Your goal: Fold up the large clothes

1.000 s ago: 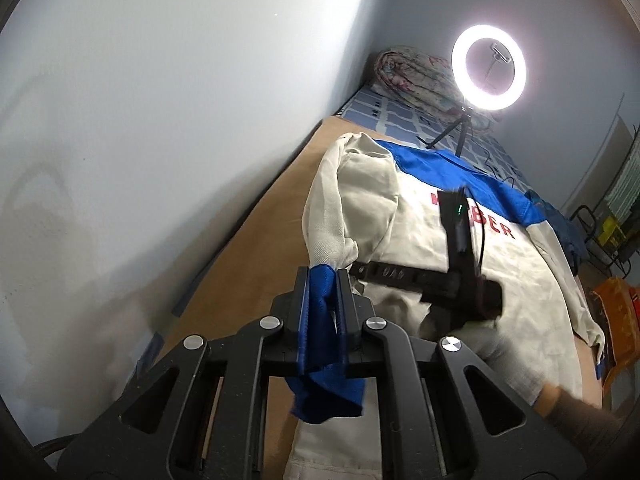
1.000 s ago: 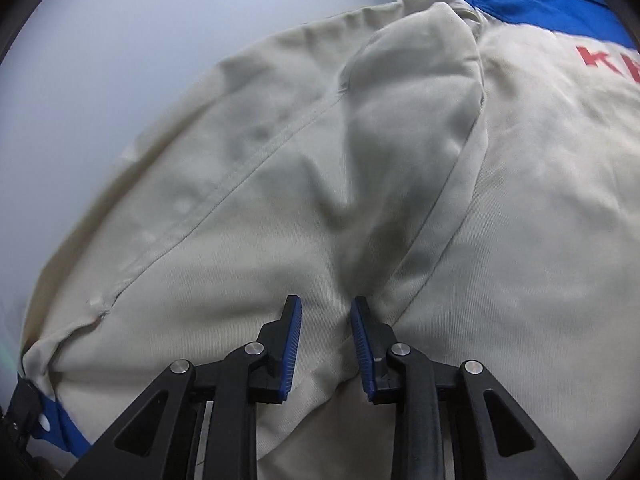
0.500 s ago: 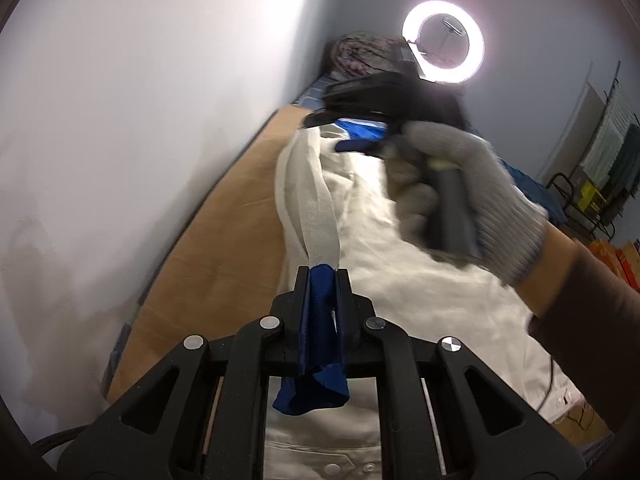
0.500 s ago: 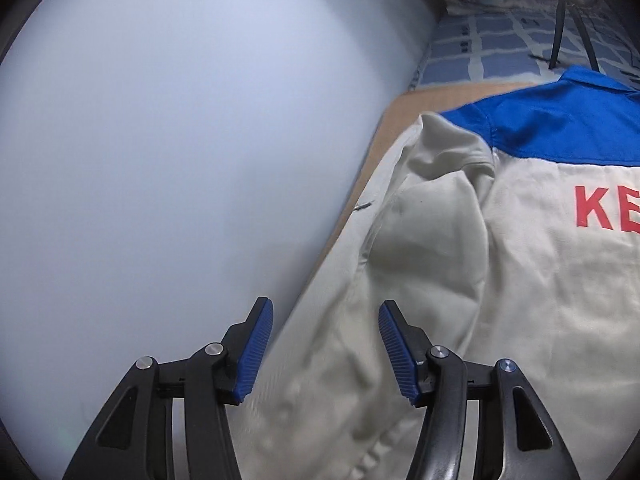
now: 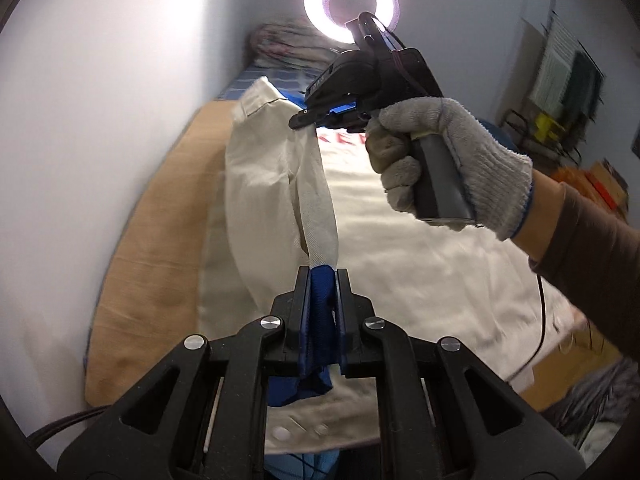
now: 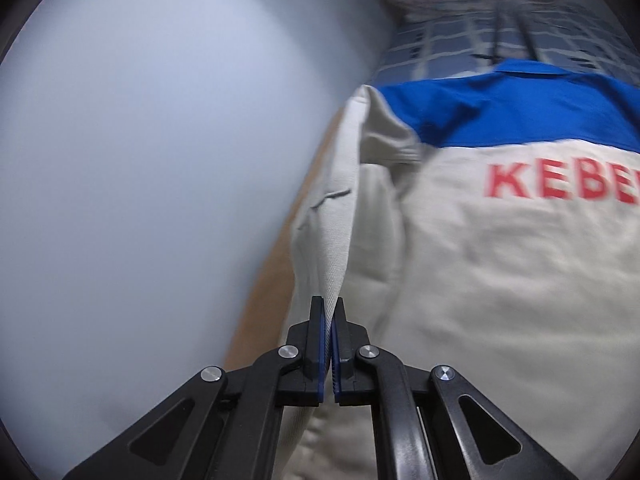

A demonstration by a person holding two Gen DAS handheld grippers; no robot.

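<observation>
White wall point(image 5: 100, 120) runs along the left; tan board point(image 5: 160, 240) lies beside it, carrying the jacket point(image 5: 420, 260). Jacket: beige body, blue yoke point(image 6: 500, 116), red lettering "KEBE…" point(image 6: 560, 180), spread back-up across the board. Its left sleeve point(image 5: 316, 196) is lifted off the body and stretched between the two tongs.

Left gripper point(image 5: 322, 280): jaws narrow, clamped on the sleeve's blue cuff point(image 5: 316, 344); cuff fabric bunches out below the pads.

Right gripper point(image 5: 320, 116), held in a grey-gloved hand point(image 5: 448, 160) above the far part of the jacket: in its own view point(image 6: 329, 320) the jaws are nearly together, pinching a beige fold of the sleeve near the shoulder.

Far end: lit ring light point(image 5: 352, 4), rumpled patterned bedding point(image 5: 288, 46), blue checked sheet point(image 6: 460, 44). Right background: blurred; an orange box point(image 5: 596, 180), contents not discernible.
</observation>
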